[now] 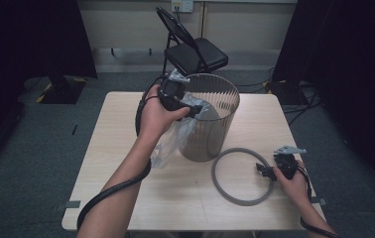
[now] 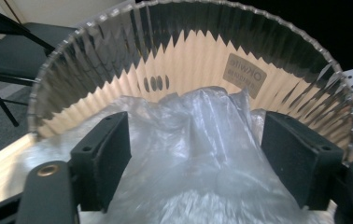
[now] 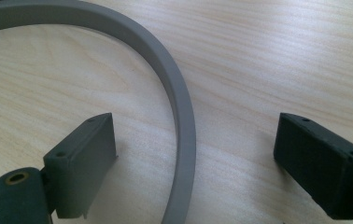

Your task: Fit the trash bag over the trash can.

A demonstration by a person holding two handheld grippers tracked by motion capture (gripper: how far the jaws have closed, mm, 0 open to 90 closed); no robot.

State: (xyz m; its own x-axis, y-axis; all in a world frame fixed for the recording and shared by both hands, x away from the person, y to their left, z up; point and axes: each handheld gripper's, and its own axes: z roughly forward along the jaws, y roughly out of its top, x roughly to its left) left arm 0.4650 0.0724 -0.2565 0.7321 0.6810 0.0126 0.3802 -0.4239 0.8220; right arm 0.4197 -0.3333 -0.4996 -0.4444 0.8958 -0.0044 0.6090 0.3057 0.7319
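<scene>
A clear ribbed waste bin [image 1: 210,119] stands upright on the wooden table [image 1: 126,198]. A clear plastic bag [image 1: 175,136] hangs over its near rim and down its left side. My left gripper [image 1: 198,110] hovers at that rim. In the left gripper view the bag [image 2: 184,168] bulges up between the jaws of my left gripper [image 2: 195,126], which stand wide apart and do not press it; the bin's wall [image 2: 188,51] curves behind. A grey ring [image 1: 240,149] lies flat on the table right of the bin. My right gripper [image 1: 262,168] rests open at the ring's right side, and the ring's band [image 3: 184,116] runs between the spread jaws of that gripper [image 3: 195,140], touching neither.
A black folding chair [image 1: 195,52] stands behind the table's far edge. Black cables trail from both grippers along the forearms. Dark curtains hang at the left and right of the room, and grey carpet surrounds the table.
</scene>
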